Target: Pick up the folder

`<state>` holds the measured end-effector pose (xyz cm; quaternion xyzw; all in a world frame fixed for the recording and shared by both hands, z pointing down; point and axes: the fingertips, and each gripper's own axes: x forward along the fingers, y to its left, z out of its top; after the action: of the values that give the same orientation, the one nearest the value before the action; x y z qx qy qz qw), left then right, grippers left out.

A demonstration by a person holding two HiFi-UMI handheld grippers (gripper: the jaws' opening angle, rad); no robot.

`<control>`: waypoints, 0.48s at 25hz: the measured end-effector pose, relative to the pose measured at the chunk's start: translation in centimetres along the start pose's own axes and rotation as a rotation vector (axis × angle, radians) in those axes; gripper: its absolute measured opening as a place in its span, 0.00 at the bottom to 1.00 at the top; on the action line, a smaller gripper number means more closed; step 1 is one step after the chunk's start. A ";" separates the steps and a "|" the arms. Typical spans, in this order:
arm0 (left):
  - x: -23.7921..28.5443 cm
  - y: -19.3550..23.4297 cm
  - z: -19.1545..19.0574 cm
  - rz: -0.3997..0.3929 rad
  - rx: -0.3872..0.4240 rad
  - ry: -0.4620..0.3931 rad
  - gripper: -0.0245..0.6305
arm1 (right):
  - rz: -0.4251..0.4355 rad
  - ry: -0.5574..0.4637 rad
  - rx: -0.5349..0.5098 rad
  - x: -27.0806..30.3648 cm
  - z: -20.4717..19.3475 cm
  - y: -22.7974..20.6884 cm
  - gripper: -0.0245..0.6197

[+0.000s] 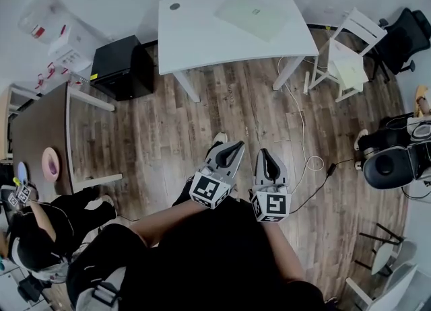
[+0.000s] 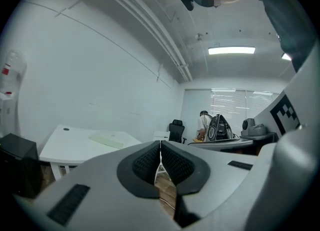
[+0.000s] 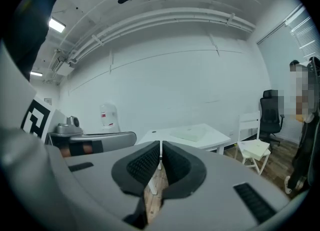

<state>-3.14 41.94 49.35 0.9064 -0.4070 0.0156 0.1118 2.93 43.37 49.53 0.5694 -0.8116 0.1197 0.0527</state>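
Pale green folder (image 1: 252, 15) lies flat on white tabletop (image 1: 202, 27), far right part, well apart from both tools. Left hand-held gripper (image 1: 231, 149) & right hand-held gripper (image 1: 268, 157) are closed on nothing, side by side over wood floor (image 1: 222, 108). Only head view shows brown table (image 1: 40, 134) at left; gripper views add ceiling light (image 2: 231, 50).

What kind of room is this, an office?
Most likely an office or lab workroom: a white desk with a pale green folder on it, a black swivel chair, and a ceiling strip light.
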 end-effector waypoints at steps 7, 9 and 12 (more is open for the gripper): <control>7.9 9.2 2.7 -0.019 -0.045 0.009 0.07 | -0.018 0.046 -0.050 11.6 3.0 -2.7 0.09; 9.7 11.6 3.8 -0.046 -0.047 0.015 0.07 | -0.031 0.051 -0.055 14.8 4.0 -3.1 0.09; 12.2 14.8 5.1 -0.065 -0.035 0.022 0.07 | -0.051 0.053 -0.050 19.2 5.3 -3.9 0.09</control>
<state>-6.28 22.35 48.64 0.9168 -0.3762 0.0149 0.1328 0.19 23.31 49.17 0.5850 -0.7979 0.1128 0.0914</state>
